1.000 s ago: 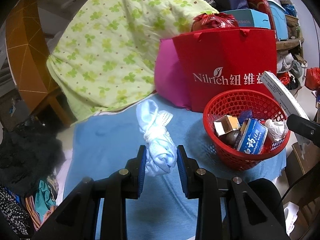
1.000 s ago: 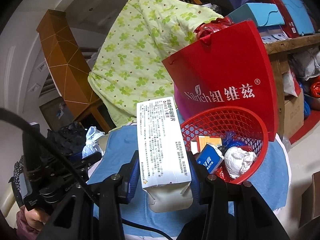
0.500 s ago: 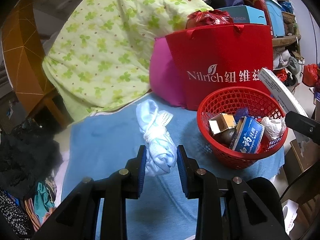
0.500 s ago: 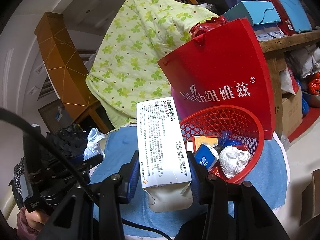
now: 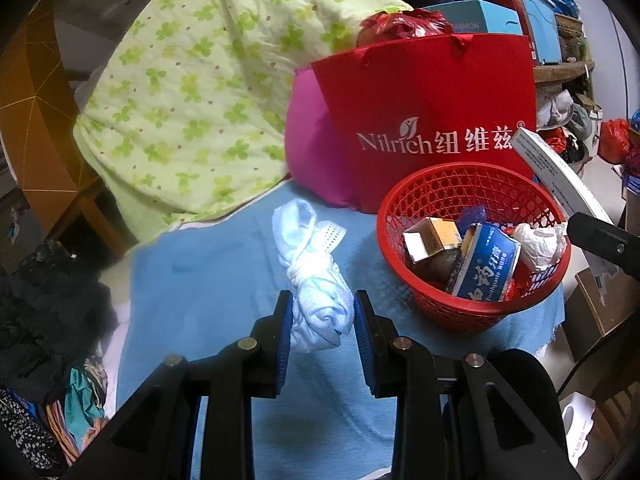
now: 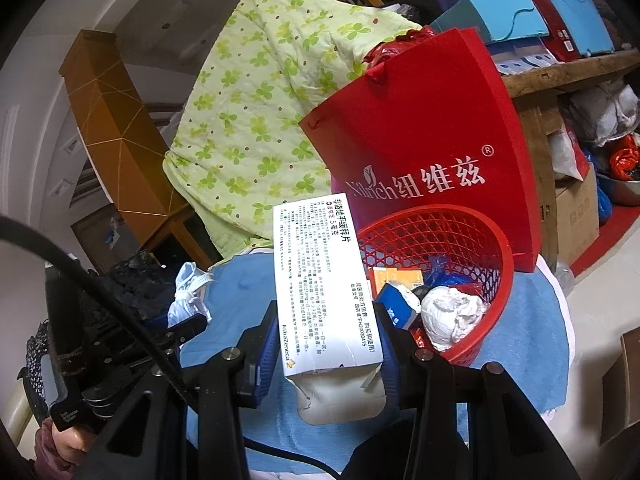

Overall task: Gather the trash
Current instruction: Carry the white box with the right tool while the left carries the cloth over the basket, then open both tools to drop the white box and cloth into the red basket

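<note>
My left gripper point(image 5: 322, 312) is shut on a knotted pale blue face mask bundle point(image 5: 316, 280) just above the blue cloth point(image 5: 208, 280), left of a red mesh basket point(image 5: 472, 312). The basket holds a blue toothpaste box point(image 5: 486, 268), a small gold box point(image 5: 430, 238) and a white wad point(image 5: 538, 246). In the right wrist view my right gripper point(image 6: 328, 332) is shut on a white printed medicine box point(image 6: 320, 280), held upright just left of the basket point(image 6: 496, 280). That box's edge point(image 5: 560, 172) shows at the right of the left wrist view, above the basket's right rim.
A red paper bag point(image 5: 432, 120) and a magenta cushion point(image 5: 312, 148) stand right behind the basket. A green flowered quilt point(image 5: 192, 92) drapes behind the cloth. Dark clothes point(image 5: 44, 312) pile at the left. Shelves with boxes point(image 6: 560, 20) crowd the right.
The left wrist view has shifted slightly, so the basket and bag sit a little further left in it. Both grips are unchanged.
</note>
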`<action>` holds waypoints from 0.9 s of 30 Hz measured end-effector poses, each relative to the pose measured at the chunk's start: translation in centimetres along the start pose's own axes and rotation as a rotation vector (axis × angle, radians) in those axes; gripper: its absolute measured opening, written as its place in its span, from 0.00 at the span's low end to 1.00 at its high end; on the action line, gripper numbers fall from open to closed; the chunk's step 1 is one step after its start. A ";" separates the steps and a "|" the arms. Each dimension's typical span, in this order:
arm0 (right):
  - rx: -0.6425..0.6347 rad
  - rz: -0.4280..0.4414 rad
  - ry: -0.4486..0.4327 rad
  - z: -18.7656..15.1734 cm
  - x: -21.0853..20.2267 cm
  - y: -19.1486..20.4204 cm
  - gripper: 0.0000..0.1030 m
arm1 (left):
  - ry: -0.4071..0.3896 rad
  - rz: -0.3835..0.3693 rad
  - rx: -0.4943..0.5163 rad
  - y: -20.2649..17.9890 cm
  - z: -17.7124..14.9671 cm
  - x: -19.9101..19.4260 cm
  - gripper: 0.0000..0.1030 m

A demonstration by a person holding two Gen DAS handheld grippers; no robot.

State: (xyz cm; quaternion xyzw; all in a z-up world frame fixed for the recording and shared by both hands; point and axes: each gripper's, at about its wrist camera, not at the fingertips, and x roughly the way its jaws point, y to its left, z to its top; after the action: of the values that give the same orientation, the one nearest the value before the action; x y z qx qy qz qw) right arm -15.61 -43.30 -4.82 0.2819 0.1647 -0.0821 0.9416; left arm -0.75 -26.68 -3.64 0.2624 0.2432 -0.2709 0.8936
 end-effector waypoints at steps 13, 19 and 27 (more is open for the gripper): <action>0.058 -0.029 -0.037 2.5 0.1 -3.1 0.46 | -0.003 -0.359 -0.061 -2.2 3.4 2.4 0.31; 0.129 -0.002 -0.034 4.8 1.8 -5.4 0.47 | 0.002 -0.518 -0.092 -3.8 4.8 5.0 0.31; 0.241 -0.004 0.039 5.1 7.1 -8.7 0.47 | 0.057 -0.539 -0.077 -5.5 3.8 8.6 0.47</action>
State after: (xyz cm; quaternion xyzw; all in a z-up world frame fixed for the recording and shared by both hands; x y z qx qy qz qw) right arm -9.84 -53.80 -7.76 0.3941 0.1724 -0.0980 0.8974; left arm 3.31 -35.96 -7.61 0.1615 0.3395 -0.4820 0.7914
